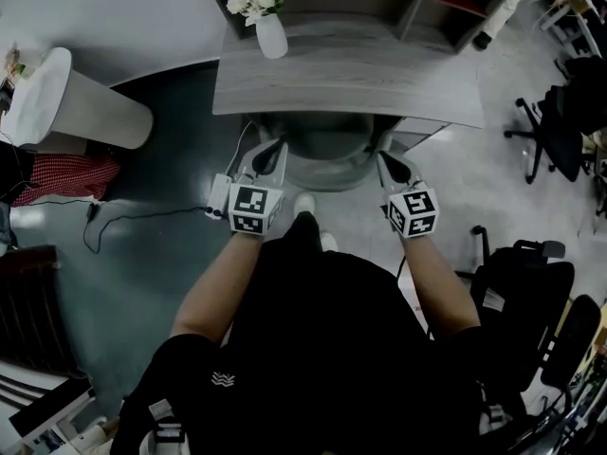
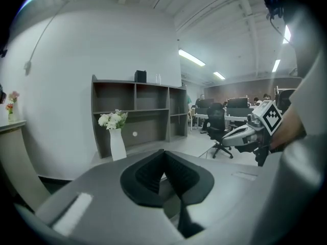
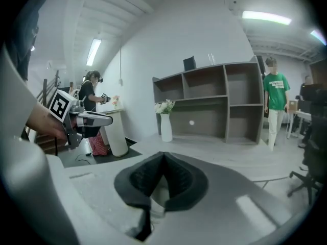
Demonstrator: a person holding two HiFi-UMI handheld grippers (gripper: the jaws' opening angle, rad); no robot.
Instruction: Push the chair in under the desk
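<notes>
Since a push needs no grasp, left gripper (image 1: 272,152) and right gripper (image 1: 391,166) each have jaws pressed together on nothing, one at either side of the chair (image 1: 327,159) back. Chair: between the two tips and just ahead, seat already under the desk (image 1: 351,79), so the task looks all but done. Contact with the chair back: probably none, since both gripper views look out over the desk.

No legible words, numbers or brand names, only black-and-white square marker patterns on the cubes of the left tool (image 1: 269,156) and right tool (image 1: 395,167), small white wave emblem (image 1: 223,379) without letters on black clothing, print on distant green shirt (image 3: 276,90) too small to read
</notes>
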